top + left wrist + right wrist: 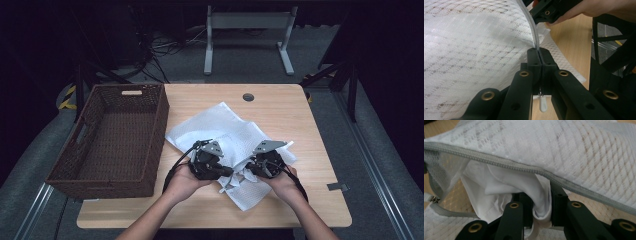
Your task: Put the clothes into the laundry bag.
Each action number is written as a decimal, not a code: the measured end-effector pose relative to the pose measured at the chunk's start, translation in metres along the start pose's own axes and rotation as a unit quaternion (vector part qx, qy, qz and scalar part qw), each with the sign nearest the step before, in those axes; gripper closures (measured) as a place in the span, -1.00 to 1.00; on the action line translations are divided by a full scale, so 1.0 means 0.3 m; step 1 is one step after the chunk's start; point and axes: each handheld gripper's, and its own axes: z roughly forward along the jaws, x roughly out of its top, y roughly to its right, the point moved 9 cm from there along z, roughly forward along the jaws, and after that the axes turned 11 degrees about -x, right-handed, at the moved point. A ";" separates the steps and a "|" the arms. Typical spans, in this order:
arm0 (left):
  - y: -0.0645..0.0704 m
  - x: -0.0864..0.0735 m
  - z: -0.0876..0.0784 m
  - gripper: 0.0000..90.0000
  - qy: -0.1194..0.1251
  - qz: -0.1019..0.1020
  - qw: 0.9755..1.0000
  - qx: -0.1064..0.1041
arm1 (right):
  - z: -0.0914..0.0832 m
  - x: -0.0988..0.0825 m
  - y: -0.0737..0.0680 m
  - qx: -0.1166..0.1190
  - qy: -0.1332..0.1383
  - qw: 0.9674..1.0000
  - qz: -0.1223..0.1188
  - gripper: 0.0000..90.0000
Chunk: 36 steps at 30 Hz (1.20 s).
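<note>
Wooden table (300, 130) in a dark room, wicker basket (120, 140) at its left edge. White mesh laundry bag (225, 132) lies mid-table, just right of the basket and apart from it. White cloth (506, 185) sits in the bag's open mouth, partly out, under the grey zipper (499, 162).

Left gripper (227, 171): jaws pressed together on the zipper edge, holding the mouth up; zipper pull (543, 105) dangles below the jaws. Right gripper (250, 167): jaws clamped on a bunched fold of the cloth at the opening.

Risks, as a judgement:
- Right jaws look close to the zipper edge and lower mesh; they could catch mesh along with cloth, so the bag drags instead of the cloth moving.
- Left grip is on a thin seam only; a hard tug from the right could slip it free and the mouth would collapse.
- Cloth could snag on the zipper teeth.

Containers: the bag holds the white cloth, how much is inside can't be told; the basket looks empty.
</note>
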 end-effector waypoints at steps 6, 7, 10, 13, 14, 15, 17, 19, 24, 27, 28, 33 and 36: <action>-0.003 -0.002 -0.001 0.98 0.001 -0.002 1.000 0.003 | 0.014 -0.026 -0.001 0.016 -0.012 1.000 0.005 0.39; -0.004 -0.002 -0.002 0.98 0.001 -0.002 1.000 0.003 | 0.009 -0.029 -0.003 0.022 -0.015 1.000 0.007 0.32; -0.006 -0.002 -0.004 0.98 0.002 -0.002 1.000 0.002 | -0.016 -0.035 0.001 0.031 -0.013 0.999 0.010 0.05; -0.006 -0.003 -0.006 0.98 0.001 -0.003 1.000 0.003 | -0.050 -0.045 0.008 0.037 -0.011 0.999 0.016 -0.17; -0.007 -0.003 -0.006 0.98 0.003 -0.003 1.000 0.004 | -0.061 -0.051 0.012 0.038 -0.011 0.999 0.018 -0.24; -0.008 -0.003 -0.008 0.98 0.002 -0.003 1.000 0.005 | -0.078 -0.057 0.015 0.040 -0.009 0.999 0.018 -0.32; -0.008 -0.004 -0.008 0.98 0.002 -0.004 1.000 0.005 | -0.103 -0.074 0.022 0.038 -0.008 0.999 0.018 -0.38; -0.008 -0.004 -0.008 0.98 0.003 -0.004 1.000 0.004 | -0.119 -0.098 0.029 0.032 -0.012 0.999 0.018 -0.39; -0.008 -0.004 -0.007 0.98 0.004 -0.005 1.000 0.004 | -0.113 -0.175 0.011 0.046 -0.038 0.998 0.014 -0.33; -0.009 -0.004 -0.007 0.98 0.004 -0.004 1.000 0.004 | -0.096 -0.198 -0.007 0.052 -0.055 0.997 0.001 -0.31; -0.008 -0.004 -0.007 0.98 0.004 -0.005 1.000 0.004 | -0.090 -0.202 -0.012 0.053 -0.058 0.997 -0.001 -0.27; -0.009 -0.005 -0.007 0.98 0.005 -0.005 1.000 0.003 | -0.082 -0.218 -0.032 0.070 -0.070 0.995 -0.013 -0.04; -0.009 -0.006 -0.006 0.98 0.004 -0.005 1.000 0.005 | -0.081 -0.221 -0.034 0.073 -0.074 0.994 -0.014 0.05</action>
